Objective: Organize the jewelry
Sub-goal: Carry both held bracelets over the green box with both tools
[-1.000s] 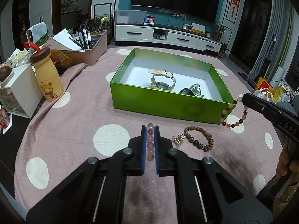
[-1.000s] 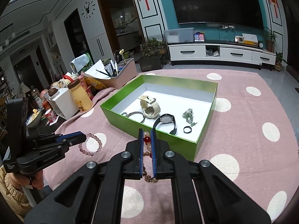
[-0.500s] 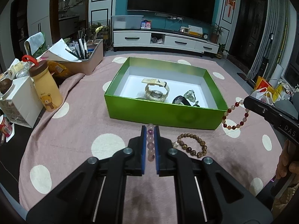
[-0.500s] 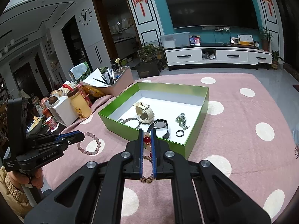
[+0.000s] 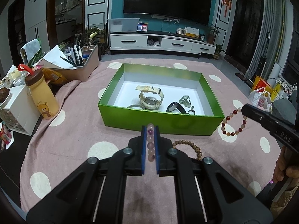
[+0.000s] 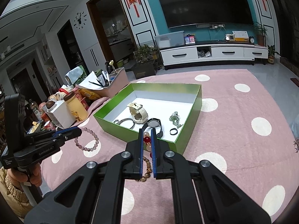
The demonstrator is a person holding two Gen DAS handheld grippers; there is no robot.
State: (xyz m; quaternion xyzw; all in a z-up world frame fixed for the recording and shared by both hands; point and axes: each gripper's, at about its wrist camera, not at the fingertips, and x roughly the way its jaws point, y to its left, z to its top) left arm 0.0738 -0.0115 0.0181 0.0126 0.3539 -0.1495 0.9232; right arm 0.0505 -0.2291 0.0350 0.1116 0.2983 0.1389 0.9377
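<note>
Step in hand: you are carrying two bracelets toward the green box (image 5: 160,120); neither is over it yet, as far as these views show.
Left hand-held gripper (image 5: 150,130): clamped on the pale pink bead bracelet (image 6: 87,140), which hangs off the tips above the pink dotted cloth (image 5: 74,130) on the desk, short of the box's near wall.
Right hand-held gripper (image 6: 147,133): clamped on the red-and-cream bead bracelet (image 5: 232,124), which dangles clear of the cloth beside the box's near right corner.
Already in the box: a cream watch (image 5: 150,98), a black watch (image 6: 154,126), a thin bangle (image 6: 127,122), a small ring (image 6: 173,131) and a silvery trinket (image 6: 174,118).
Still out: the brown wooden bead bracelet (image 5: 188,147) lies on the cloth in front of the box.
Next move: you likely need to bring each bracelet over the near wall, above a bare patch of white floor, then part the fingers.
Watch for: a loop catching on the wall's edge, or landing on the watches.
</note>
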